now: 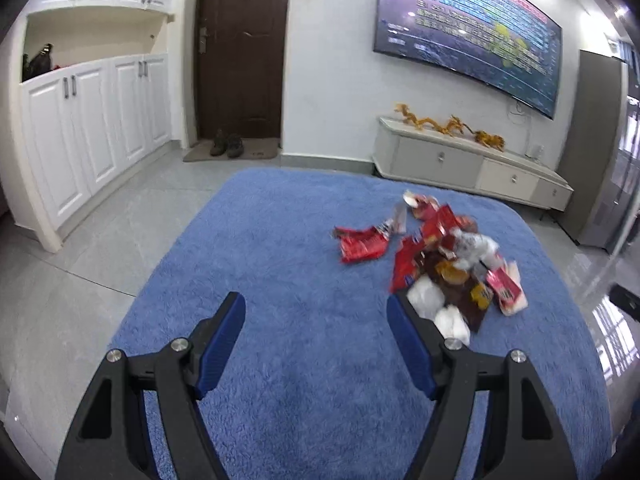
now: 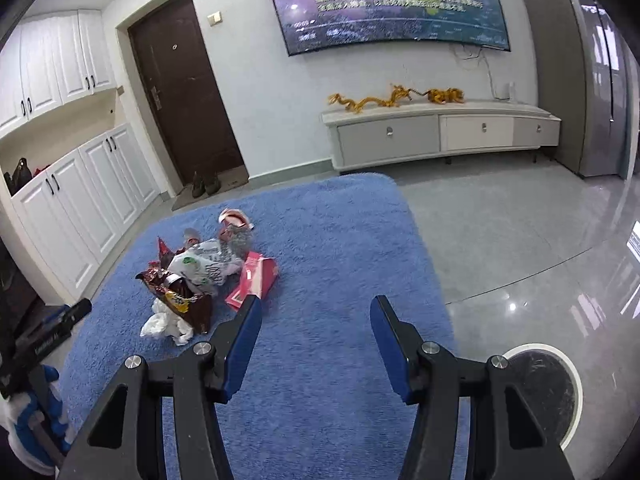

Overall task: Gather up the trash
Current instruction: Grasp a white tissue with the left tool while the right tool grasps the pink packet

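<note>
Both the left gripper (image 1: 316, 312) and right gripper (image 2: 316, 316) hang half-open and empty over the fluffy blue rug (image 1: 280, 240), the heap of crinkled red, brown and white wrappers (image 1: 440, 264) mid-right in the left view, where a careless grab might scatter loose pieces.

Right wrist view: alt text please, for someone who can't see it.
A heap of snack wrappers and crumpled tissue lies on a blue rug, ahead and left of the open, empty right gripper. Behind stand a brown door, white cabinets and a wall screen.
</note>
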{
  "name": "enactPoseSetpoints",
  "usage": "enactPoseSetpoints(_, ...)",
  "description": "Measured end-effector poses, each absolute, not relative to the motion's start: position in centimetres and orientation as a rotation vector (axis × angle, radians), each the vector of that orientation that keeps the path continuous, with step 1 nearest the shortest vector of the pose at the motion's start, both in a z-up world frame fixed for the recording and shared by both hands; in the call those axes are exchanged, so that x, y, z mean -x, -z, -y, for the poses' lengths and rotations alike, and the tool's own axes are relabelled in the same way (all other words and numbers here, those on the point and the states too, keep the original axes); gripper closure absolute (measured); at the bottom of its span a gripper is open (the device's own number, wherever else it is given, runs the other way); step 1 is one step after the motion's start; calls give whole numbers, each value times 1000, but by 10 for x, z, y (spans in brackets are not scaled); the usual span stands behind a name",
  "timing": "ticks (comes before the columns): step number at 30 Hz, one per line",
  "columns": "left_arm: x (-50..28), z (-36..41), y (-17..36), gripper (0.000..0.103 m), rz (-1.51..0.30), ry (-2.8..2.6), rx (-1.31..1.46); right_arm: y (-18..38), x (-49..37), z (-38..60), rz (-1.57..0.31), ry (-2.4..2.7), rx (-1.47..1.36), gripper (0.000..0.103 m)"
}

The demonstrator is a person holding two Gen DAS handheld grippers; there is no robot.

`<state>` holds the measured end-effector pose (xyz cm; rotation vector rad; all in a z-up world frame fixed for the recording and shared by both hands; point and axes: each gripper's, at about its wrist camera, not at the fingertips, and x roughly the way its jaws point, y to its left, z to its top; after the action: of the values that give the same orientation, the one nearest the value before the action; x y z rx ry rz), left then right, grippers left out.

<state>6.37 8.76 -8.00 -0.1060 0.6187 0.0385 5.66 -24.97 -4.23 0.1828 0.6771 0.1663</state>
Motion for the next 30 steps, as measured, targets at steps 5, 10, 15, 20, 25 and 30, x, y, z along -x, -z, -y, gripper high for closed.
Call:
enactPoseSetpoints(5,-66,-66,92,32,-676,173,51,54,-81,229,-753,-229,-190,49)
enactPoseSetpoints(10,-82,-30,103,32,-744,367,14,63,-112,218,-812,-260,-190,49)
enactPoseSetpoints(15,-102,-12,112,39,-778,407,19,76,-139,209,-862,-281,-199,49)
enactPoseSetpoints(20,-117,-22,118,56,-817,422,99,91,-161,199,-898,-299,-199,49)
enactPoseSetpoints(25,-120,-24,122,79,-845,464,121,106,-178,191,-931,-307,-200,53)
enactPoseSetpoints(30,-112,-17,126,89,-861,480,107,111,-182,191,-944,-317,-207,68)
